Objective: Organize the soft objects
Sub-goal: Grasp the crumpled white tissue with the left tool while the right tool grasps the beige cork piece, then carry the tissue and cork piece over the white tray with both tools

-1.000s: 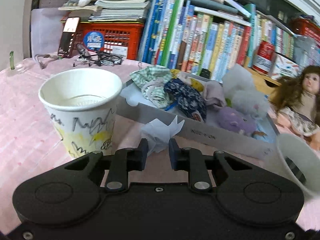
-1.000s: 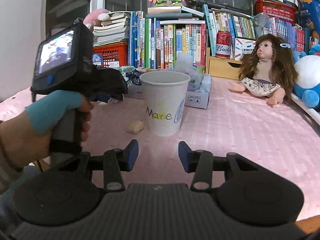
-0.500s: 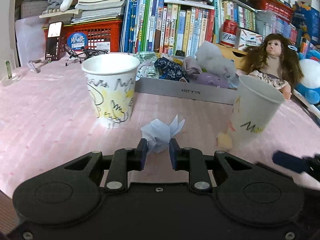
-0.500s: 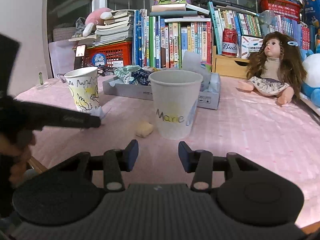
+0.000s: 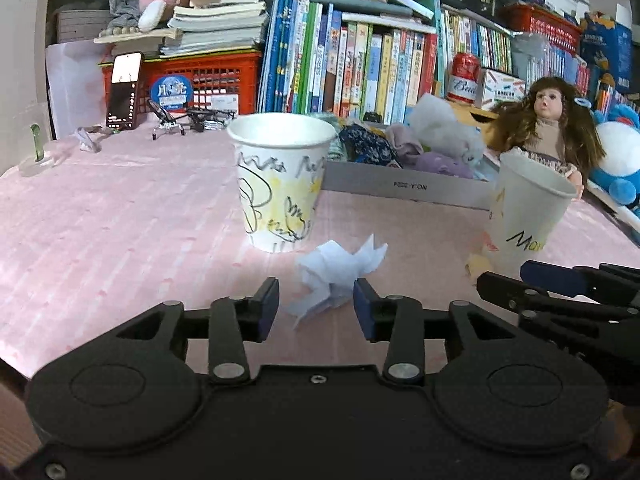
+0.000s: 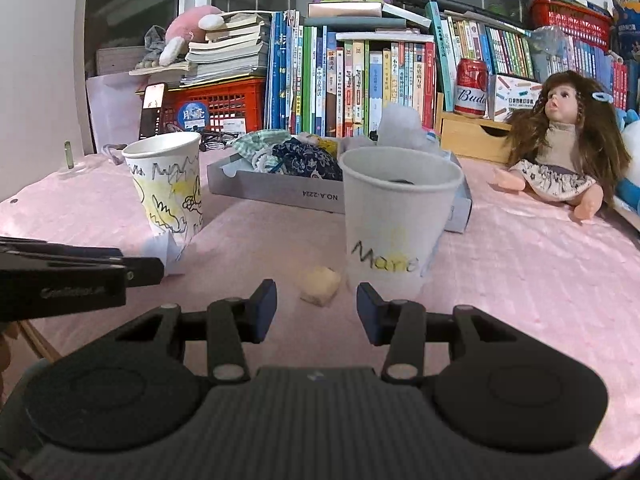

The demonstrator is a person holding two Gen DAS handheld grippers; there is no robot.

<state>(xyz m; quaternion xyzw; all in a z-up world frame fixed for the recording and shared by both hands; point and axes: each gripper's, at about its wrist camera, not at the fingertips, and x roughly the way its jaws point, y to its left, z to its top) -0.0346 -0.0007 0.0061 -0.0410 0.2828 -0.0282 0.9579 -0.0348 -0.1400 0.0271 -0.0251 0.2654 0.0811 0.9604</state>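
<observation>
A crumpled white tissue (image 5: 338,276) lies on the pink table cover, just in front of a scribbled paper cup (image 5: 280,184). My left gripper (image 5: 316,308) is open, its fingers on either side of the tissue, not holding it. A small yellow sponge piece (image 6: 320,290) lies beside the "Marie" paper cup (image 6: 394,228). My right gripper (image 6: 316,308) is open and empty, just short of the sponge. A grey tray (image 6: 280,190) behind the cups holds several soft cloth items.
A doll (image 6: 560,152) sits at the right on the table. Books, a red crate (image 5: 200,76) and a red can (image 6: 472,88) line the back. The right gripper (image 5: 568,300) shows at the right of the left wrist view.
My left gripper has opened and let go of the tissue, which now lies on the table in front of the scribbled cup. The right gripper has moved closer to the sponge.
</observation>
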